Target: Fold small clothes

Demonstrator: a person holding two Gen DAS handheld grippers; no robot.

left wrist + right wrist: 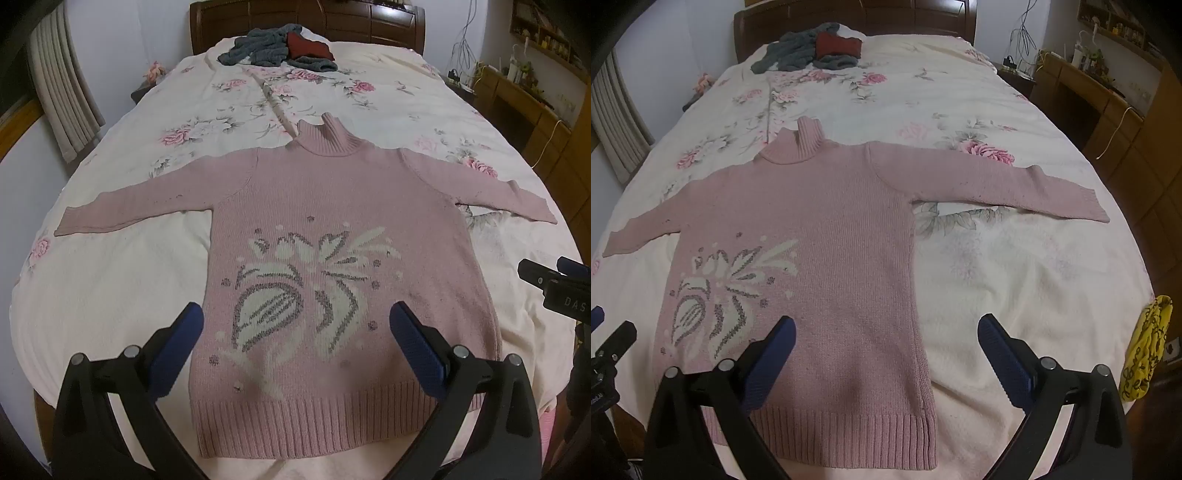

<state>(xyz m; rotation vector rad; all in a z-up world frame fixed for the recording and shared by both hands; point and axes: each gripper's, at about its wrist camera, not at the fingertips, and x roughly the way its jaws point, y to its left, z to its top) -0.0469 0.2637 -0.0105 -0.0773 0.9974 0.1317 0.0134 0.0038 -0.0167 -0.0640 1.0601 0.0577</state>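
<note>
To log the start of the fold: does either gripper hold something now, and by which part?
Nothing is held. The left gripper and right gripper are both open above the hem end of the sweater, which lies flat.

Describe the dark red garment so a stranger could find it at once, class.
Start at the wooden headboard at the bed's far end. Just below it lies a heap of grey clothes. The dark red garment rests on that heap, the only red piece there.

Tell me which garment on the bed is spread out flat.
The pink turtleneck sweater, sleeves out; the grey and dark red clothes lie heaped by the headboard.
</note>
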